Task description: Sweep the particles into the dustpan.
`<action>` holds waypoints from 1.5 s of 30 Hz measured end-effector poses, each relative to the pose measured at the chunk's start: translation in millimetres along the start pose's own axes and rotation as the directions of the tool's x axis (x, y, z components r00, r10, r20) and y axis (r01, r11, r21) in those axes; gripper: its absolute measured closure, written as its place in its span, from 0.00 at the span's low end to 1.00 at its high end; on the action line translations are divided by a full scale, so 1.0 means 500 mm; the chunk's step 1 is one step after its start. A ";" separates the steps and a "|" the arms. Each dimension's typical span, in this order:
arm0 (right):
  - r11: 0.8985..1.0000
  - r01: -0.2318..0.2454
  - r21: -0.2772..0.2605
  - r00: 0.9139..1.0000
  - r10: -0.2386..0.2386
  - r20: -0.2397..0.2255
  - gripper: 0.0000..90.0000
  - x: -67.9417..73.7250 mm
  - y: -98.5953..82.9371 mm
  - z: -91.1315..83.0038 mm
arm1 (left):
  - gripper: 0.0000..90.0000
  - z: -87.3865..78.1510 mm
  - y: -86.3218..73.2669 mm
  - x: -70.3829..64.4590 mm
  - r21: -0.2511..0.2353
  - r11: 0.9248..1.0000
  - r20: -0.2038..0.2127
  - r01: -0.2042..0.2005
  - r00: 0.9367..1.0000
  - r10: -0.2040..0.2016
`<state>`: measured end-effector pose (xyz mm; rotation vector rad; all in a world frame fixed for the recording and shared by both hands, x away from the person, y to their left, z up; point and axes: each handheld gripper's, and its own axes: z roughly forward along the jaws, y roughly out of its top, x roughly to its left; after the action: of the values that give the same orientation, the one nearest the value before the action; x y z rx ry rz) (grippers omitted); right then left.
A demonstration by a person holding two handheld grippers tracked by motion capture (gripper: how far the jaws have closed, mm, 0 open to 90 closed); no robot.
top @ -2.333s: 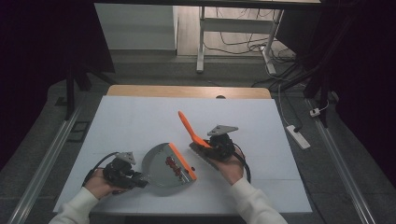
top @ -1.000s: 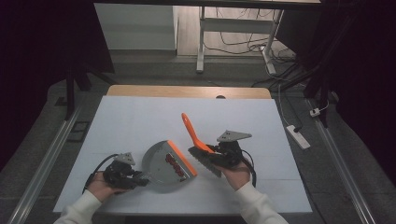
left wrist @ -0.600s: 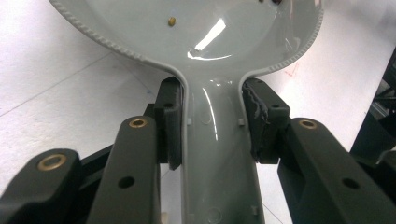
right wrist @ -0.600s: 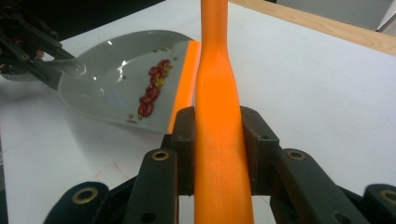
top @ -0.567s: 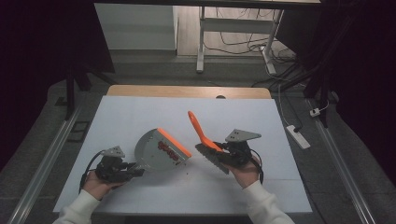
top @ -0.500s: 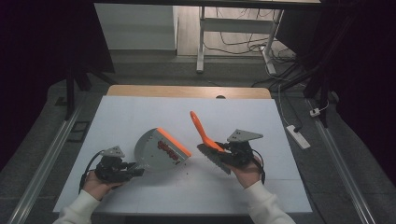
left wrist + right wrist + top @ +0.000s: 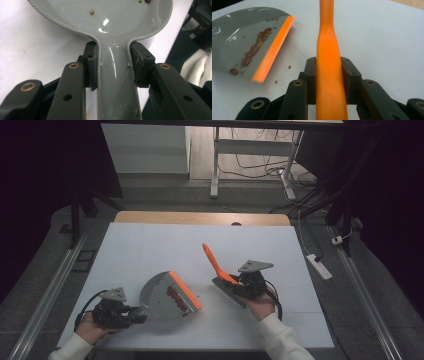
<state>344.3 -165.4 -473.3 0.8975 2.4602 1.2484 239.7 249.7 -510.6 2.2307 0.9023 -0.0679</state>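
You held the dustpan [image 7: 167,296] by its grey handle with the left gripper [image 7: 131,316], the jaws closed narrow on either side of the handle stem, and the pan sat near the front of the table [image 7: 150,245], left of centre, its orange lip [image 7: 273,48] turned toward the right hand. The right gripper [image 7: 239,285] was clamped on the orange handle of the brush [image 7: 220,270], with the bristle head low at the table surface just right of the pan and the handle tip rising away from you. A row of reddish beans [image 7: 253,56] and small yellowish grains lay inside the pan close behind the lip, and two loose grains [image 7: 282,74] remained on the table just outside it. The main risk was spillage: the load sat near the open edge, so any forward tilt of the pan would probably have rolled it back out. A fast brush stroke could have flicked the loose grains past the pan instead of over the lip. The smooth, tapered brush handle might also have twisted between the jaws under side load.
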 end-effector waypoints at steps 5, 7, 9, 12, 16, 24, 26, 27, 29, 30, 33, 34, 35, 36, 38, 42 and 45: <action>0.999 0.017 0.029 1.000 -0.016 -0.018 0.78 0.011 0.016 0.055 | 0.68 0.012 -0.001 -0.004 0.055 0.998 0.005 -0.010 1.000 0.009; 0.998 0.036 0.045 0.999 -0.035 -0.014 0.78 0.019 0.022 0.076 | 0.68 0.016 0.003 -0.006 0.065 0.998 0.003 -0.018 1.000 0.018; 0.998 0.040 0.048 0.999 -0.040 -0.017 0.78 0.028 0.022 0.089 | 0.68 0.017 0.008 -0.005 0.069 0.997 0.005 -0.017 1.000 0.016; 0.998 0.037 0.053 0.999 -0.036 -0.027 0.78 0.052 0.024 0.096 | 0.68 0.021 0.013 -0.004 0.074 0.997 0.006 -0.017 1.000 0.016; 0.997 0.060 0.055 0.995 -0.055 -0.082 0.78 0.104 0.025 0.107 | 0.69 0.023 0.014 -0.004 0.076 0.997 0.008 -0.016 1.000 0.016; 0.998 0.054 -0.040 0.986 -0.060 -0.158 0.78 0.133 0.047 0.078 | 0.69 0.026 0.001 -0.004 0.074 0.997 0.015 -0.020 1.000 0.019; 0.999 0.039 -0.035 0.995 -0.042 -0.092 0.78 0.112 0.045 0.063 | 0.69 0.026 0.001 -0.004 0.075 0.997 0.014 -0.024 1.000 0.023; 0.999 0.030 -0.026 0.998 -0.032 -0.058 0.78 0.101 0.039 0.058 | 0.69 0.026 0.001 -0.005 0.074 0.997 0.014 -0.025 1.000 0.024; 1.000 0.029 0.001 0.999 -0.029 0.014 0.78 0.090 0.023 0.054 | 0.69 0.024 0.002 -0.006 0.075 0.997 0.018 -0.028 0.999 0.027; 0.999 0.027 0.021 0.999 -0.028 0.034 0.78 0.088 0.013 0.057 | 0.69 0.024 0.002 -0.006 0.079 0.996 0.017 -0.032 0.999 0.030; 0.999 0.013 0.032 0.999 -0.014 0.036 0.78 0.091 -0.004 0.065 | 0.69 0.025 0.003 -0.008 0.091 0.995 0.012 -0.035 0.999 0.034; 0.999 0.015 0.037 0.999 -0.017 0.033 0.78 0.099 -0.003 0.067 | 0.69 0.025 0.003 -0.008 0.093 0.995 0.012 -0.038 0.999 0.037; 0.999 0.019 0.044 1.000 -0.020 0.022 0.78 0.109 -0.003 0.069 | 0.69 0.025 0.004 -0.009 0.095 0.995 0.009 -0.039 0.999 0.038; 0.999 0.023 0.043 1.000 -0.023 0.011 0.78 0.122 -0.004 0.072 | 0.69 0.025 0.004 -0.010 0.094 0.995 0.007 -0.041 0.999 0.040; 0.998 0.054 0.043 0.999 -0.054 0.000 0.78 0.148 -0.004 0.078 | 0.69 0.026 0.004 -0.011 0.094 0.995 0.008 -0.042 0.999 0.042; 1.000 -0.010 0.017 0.988 0.013 -0.151 0.78 0.170 0.005 0.082 | 0.69 0.027 0.003 -0.009 0.098 0.994 0.011 -0.046 0.999 0.045; 0.999 -0.004 -0.033 0.990 -0.001 -0.144 0.78 0.171 0.014 0.067 | 0.69 0.026 0.002 -0.010 0.097 0.994 0.014 -0.048 0.999 0.047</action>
<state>295.8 -87.8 -482.8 0.8277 2.5403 1.3957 239.1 237.9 -517.9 2.3387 0.8555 -0.1043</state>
